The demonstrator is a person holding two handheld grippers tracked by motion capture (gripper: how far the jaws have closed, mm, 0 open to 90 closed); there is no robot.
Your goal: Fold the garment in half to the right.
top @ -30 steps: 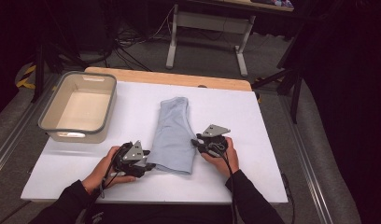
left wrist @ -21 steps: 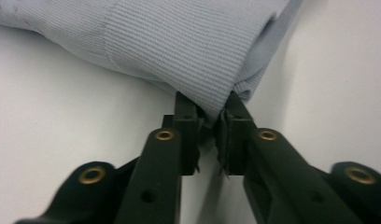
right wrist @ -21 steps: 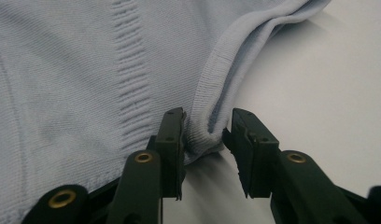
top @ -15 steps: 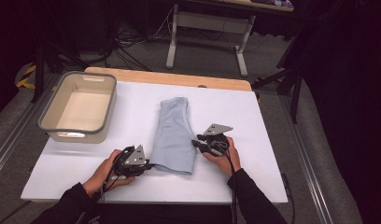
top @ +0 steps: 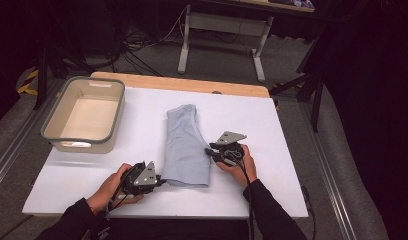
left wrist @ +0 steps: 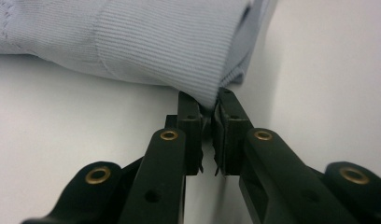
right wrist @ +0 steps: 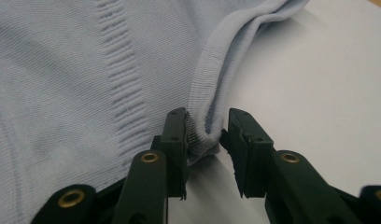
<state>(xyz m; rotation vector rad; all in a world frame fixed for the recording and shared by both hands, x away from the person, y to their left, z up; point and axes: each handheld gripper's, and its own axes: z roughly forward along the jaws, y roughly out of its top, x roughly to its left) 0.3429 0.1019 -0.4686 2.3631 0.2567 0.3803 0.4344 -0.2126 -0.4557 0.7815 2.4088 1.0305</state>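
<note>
Light blue ribbed knit garment (top: 186,147), folded into a long strip, lies flat at the middle of the white table (top: 292,150), its ribbed hem nearest the person.

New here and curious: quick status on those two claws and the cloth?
Left gripper shut on blue garment corner. Right gripper closing around its edge. Bin stands apart.

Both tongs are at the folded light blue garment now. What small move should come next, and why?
Probably finish closing the right tongs before any lift. The left tongs are already pinched on the ribbed corner of the light blue knit garment. The right ones have just been closing, with the garment's rolled edge between the jaws, but a gap remains at one pad. Lifting now could leave that side behind.
</note>
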